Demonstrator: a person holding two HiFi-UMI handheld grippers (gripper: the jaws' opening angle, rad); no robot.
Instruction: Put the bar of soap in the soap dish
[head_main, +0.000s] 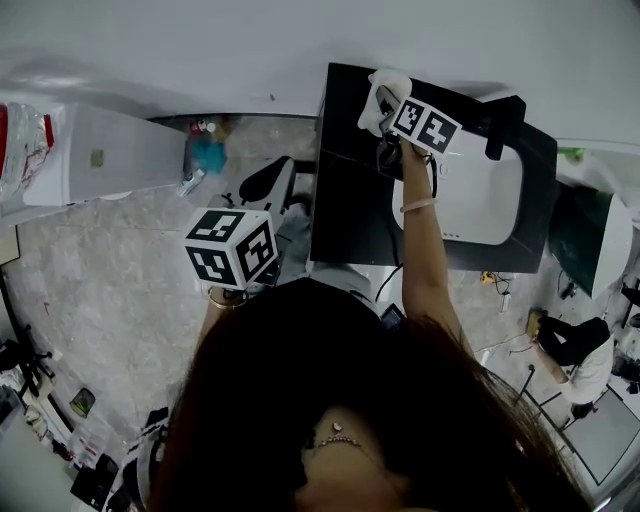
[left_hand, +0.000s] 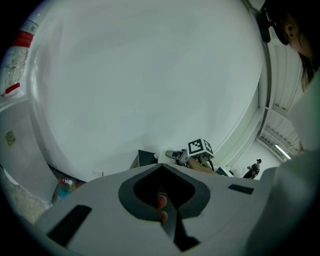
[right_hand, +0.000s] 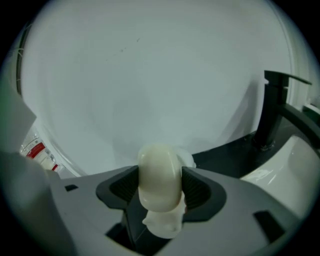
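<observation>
**A:** Soap first: where is it?

**B:** The bar of soap (right_hand: 158, 175) sits upright between the jaws of the right hand-held gripper (right_hand: 160, 192). The dark pads press on its two broad faces. That grip leaves the narrow lower edge free, which I take to be the reason for it: the bar can go down edge first.

**A:** And the dish?

**B:** The white soap dish (head_main: 383, 80) is at the back left corner of the black desk (head_main: 350, 200), beside the sink (head_main: 480, 200). The arm is stretched out to that corner, so the soap hangs right at the dish. White shows just behind and below the bar in the right gripper view. I can't tell whether the two are touching.

**A:** So the placing is nearly done?

**B:** I'd say so. What remains is likely lowering and opening. The black faucet (right_hand: 272, 110) stands well off to the right, out of the way.

**A:** What about the other one?

**B:** The left hand-held gripper (left_hand: 161, 172) is closed with nothing between its jaws. It's held back near the person's body, off the desk, probably because one gripper is enough for this job.
</observation>
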